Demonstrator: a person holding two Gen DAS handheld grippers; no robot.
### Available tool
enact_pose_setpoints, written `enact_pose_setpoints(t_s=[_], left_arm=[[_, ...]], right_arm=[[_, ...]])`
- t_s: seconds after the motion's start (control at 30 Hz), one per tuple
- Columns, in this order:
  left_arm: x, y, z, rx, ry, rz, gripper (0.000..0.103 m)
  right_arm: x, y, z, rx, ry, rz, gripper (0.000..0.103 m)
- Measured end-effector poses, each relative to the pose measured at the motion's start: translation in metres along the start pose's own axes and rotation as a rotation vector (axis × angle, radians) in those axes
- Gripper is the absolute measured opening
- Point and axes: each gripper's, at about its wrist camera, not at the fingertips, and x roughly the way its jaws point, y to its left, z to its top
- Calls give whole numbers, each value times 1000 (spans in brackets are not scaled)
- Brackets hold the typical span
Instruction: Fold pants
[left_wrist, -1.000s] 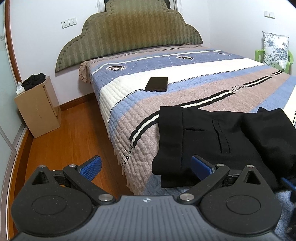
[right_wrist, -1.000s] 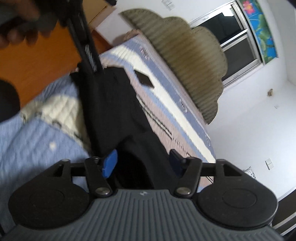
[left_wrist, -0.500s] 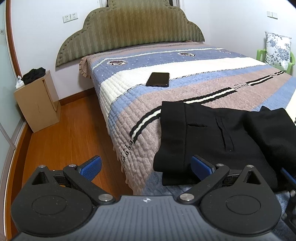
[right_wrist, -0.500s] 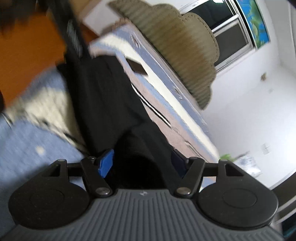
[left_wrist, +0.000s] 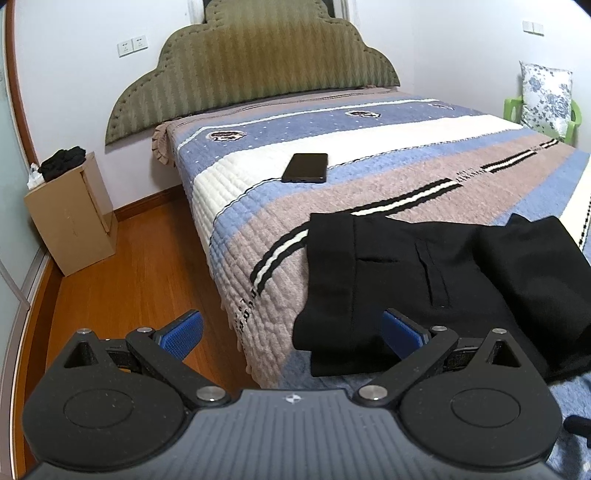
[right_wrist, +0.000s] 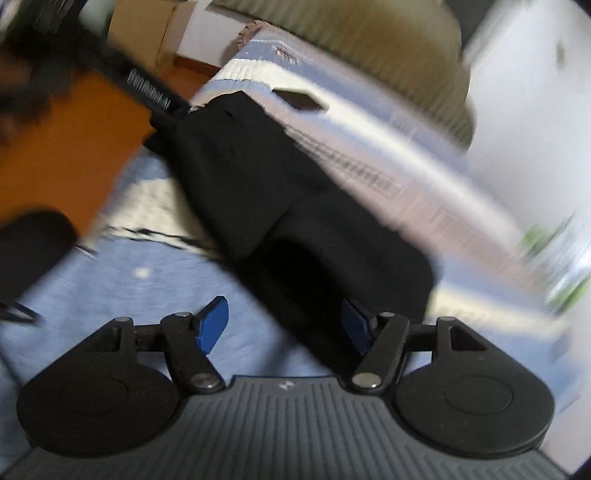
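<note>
Black pants (left_wrist: 424, 273) lie folded across the bed (left_wrist: 332, 147) (waistband toward its edge).

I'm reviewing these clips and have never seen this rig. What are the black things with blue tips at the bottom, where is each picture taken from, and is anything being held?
There is no robot here. A person holds a two-finger gripper in each hand, and each gripper carries a fisheye camera that looks forward along its blue fingers. One picture is from the left gripper, the other from the right gripper; that second one is blurred by motion.

Both look at a bed with a striped quilt. Black pants, partly folded, lie near its edge, and a phone lies farther up. A cardboard box stands on the wood floor beside the bed.

Both grippers are open. Neither is closed on the pants, though the cloth lies close to their fingers.
</note>
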Motion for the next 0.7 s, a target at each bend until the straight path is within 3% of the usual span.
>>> enact_pose_setpoints(t_s=[0.13, 0.3, 0.47, 0.53, 0.63, 0.7], left_arm=[[-4, -7, 0, 33, -12, 0, 103], [-5, -9, 1, 38, -11, 1, 103], [-7, -10, 1, 51, -13, 1, 103], [-7, -10, 1, 55, -15, 4, 103], [-6, -8, 1, 42, -11, 4, 103], [-5, -8, 1, 36, -5, -4, 103]], right_arm=[[5, -20, -11, 189, 13, 61, 65], [12, -23, -12, 226, -1, 44, 67], [18, -32, -3, 253, -49, 30, 81], [23, -33, 3, 257, -49, 50, 84], [24, -36, 7, 288, -84, 100, 95], [24, -41, 7, 338, -117, 120, 94]])
